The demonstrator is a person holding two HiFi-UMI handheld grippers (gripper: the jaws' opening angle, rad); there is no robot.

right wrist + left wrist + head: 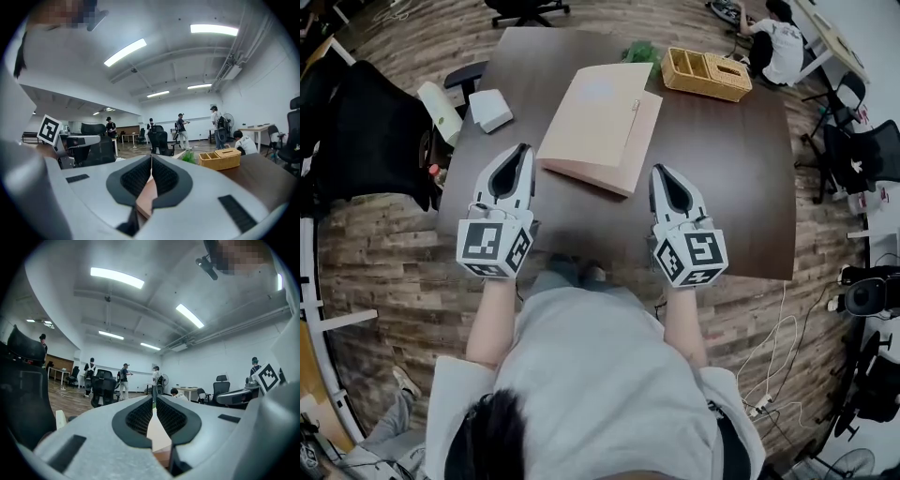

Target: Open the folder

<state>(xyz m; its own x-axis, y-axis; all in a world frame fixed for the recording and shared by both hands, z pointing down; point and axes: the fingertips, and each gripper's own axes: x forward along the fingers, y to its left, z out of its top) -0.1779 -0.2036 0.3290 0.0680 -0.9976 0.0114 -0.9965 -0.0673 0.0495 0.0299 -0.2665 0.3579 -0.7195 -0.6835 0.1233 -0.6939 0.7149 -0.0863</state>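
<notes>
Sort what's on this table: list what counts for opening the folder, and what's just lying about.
For the job:
- folder, lying flat
- left gripper, shut, holding nothing
- right gripper, shut, holding nothing

Just lying about:
- wicker basket
- white box
- green leafy thing

Holds the left gripper (525, 148) and right gripper (659, 170) side by side ahead of the torso, both roughly level and pointing forward. Has both pairs of fingers (140, 418) pressed together at the tips, gripping nothing. Extends bare forearms (492, 319) forward.
</notes>
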